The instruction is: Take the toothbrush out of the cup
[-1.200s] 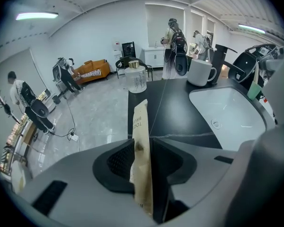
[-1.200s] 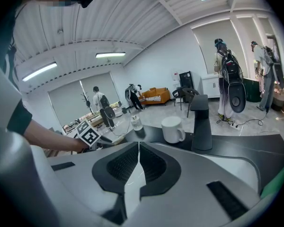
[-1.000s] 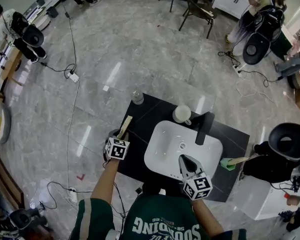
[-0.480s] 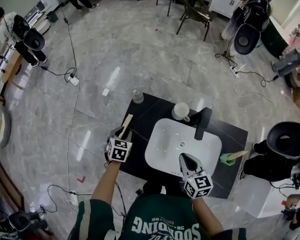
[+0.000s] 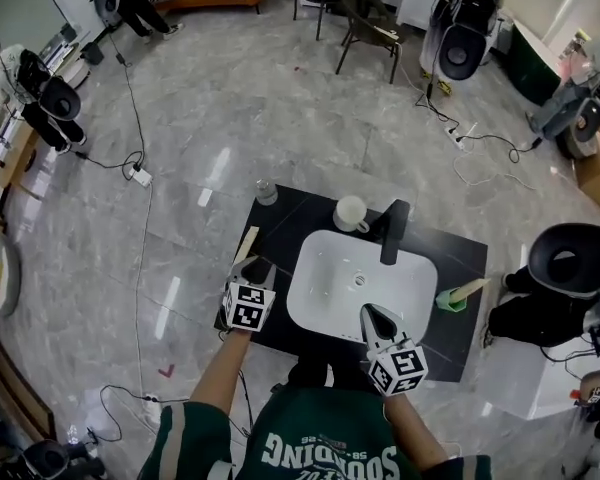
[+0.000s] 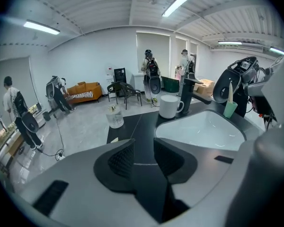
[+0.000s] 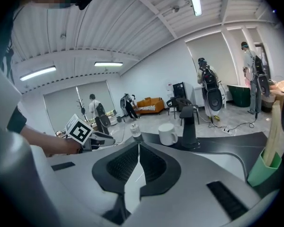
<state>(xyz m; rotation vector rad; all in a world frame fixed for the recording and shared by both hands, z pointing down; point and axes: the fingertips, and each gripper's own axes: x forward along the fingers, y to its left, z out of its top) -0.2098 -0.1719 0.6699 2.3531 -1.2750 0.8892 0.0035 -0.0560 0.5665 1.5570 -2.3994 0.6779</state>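
In the head view, the black counter point(image 5: 460, 258) carried a white sink point(image 5: 325, 293). The green cup point(image 5: 450, 300) stood at the sink's three o'clock, near the counter's right edge, with the toothbrush point(image 5: 472, 289) in it, handle leaning toward two o'clock. A mug point(image 5: 351, 213) sat at the sink's twelve o'clock beside the faucet point(image 5: 393, 232), and a bottle point(image 5: 266, 192) stood at the counter's eleven o'clock corner. The left tool point(image 5: 252, 267) hung over the counter at the sink's nine o'clock and the right tool point(image 5: 372, 315) over the sink's near rim at five o'clock, both well apart from the cup. In the left gripper view, the left tool's point(image 6: 143, 143) jaws stood apart with nothing between them; the cup point(image 6: 230, 109) and toothbrush point(image 6: 230, 91) showed at two o'clock, beyond the sink. In the right gripper view, the right tool's point(image 7: 138, 146) jaws met at their tips and held nothing; the cup point(image 7: 267, 167) stood at four o'clock with the toothbrush point(image 7: 274, 126) in it.
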